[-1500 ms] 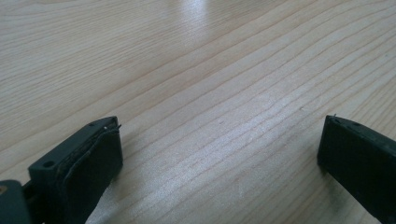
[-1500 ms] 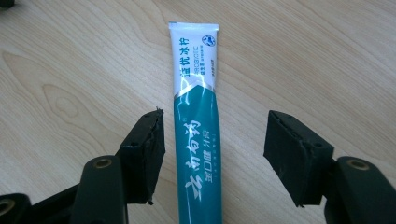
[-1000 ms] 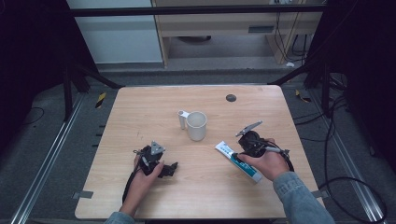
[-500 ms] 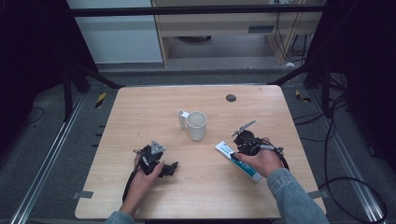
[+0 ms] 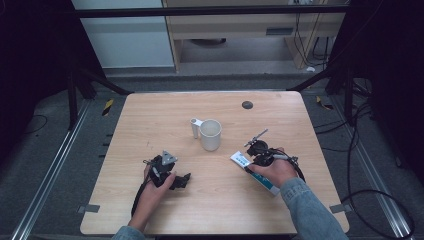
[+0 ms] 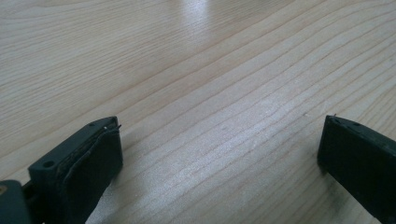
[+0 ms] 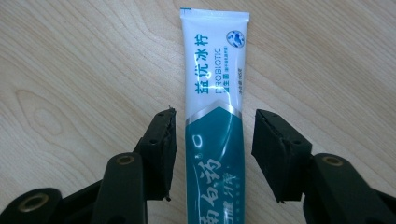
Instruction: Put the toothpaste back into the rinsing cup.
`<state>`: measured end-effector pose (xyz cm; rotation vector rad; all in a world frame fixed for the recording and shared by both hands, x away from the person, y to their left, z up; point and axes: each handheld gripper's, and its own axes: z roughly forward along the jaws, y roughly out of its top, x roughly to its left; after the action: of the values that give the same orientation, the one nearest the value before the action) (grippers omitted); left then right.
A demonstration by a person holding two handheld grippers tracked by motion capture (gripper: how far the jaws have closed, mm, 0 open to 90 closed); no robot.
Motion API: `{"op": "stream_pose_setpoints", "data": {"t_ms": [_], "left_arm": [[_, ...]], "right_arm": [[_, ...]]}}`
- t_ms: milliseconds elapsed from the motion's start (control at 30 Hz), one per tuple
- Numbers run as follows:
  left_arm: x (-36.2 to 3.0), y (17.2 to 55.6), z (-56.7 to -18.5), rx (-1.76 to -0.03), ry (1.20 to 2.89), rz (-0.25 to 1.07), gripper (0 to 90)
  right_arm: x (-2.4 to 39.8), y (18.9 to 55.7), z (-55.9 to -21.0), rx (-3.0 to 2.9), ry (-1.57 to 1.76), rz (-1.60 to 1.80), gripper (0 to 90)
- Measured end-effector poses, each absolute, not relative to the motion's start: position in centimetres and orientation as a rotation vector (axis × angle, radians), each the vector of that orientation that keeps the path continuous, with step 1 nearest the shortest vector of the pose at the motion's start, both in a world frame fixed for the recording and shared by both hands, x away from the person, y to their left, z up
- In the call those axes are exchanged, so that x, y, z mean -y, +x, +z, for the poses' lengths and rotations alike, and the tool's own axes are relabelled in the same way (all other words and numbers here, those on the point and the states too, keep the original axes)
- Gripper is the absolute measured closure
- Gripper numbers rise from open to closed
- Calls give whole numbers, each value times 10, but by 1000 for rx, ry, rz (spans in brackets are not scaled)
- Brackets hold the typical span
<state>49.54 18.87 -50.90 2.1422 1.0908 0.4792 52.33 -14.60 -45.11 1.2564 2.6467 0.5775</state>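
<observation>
Straddling toothpaste tube [image 7: 213, 135], lying flat on table [image 5: 165, 115] beside mug [image 5: 210, 134]: right gripper [image 7: 214, 140] fingers, just reopening slightly, are standing released either side, needing centred, even closing.

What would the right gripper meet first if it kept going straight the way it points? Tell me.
Most likely the toothpaste tube. The right gripper points down at the table, its open jaws on either side of the tube lying flat, small gaps both sides. How far above it stands is unclear.
</observation>
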Motion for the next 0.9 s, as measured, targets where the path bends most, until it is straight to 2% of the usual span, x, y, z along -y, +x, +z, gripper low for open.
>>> {"op": "stream_pose_setpoints", "data": {"t_ms": [333, 900], "left_arm": [[-189, 496, -509, -1089, 2143, 479, 0], [-189, 496, -509, -1089, 2143, 479, 0]], "right_arm": [[140, 530, -460, -2660, 1259, 553, 472], [138, 535, -468, -2681, 1266, 508, 491]]}}
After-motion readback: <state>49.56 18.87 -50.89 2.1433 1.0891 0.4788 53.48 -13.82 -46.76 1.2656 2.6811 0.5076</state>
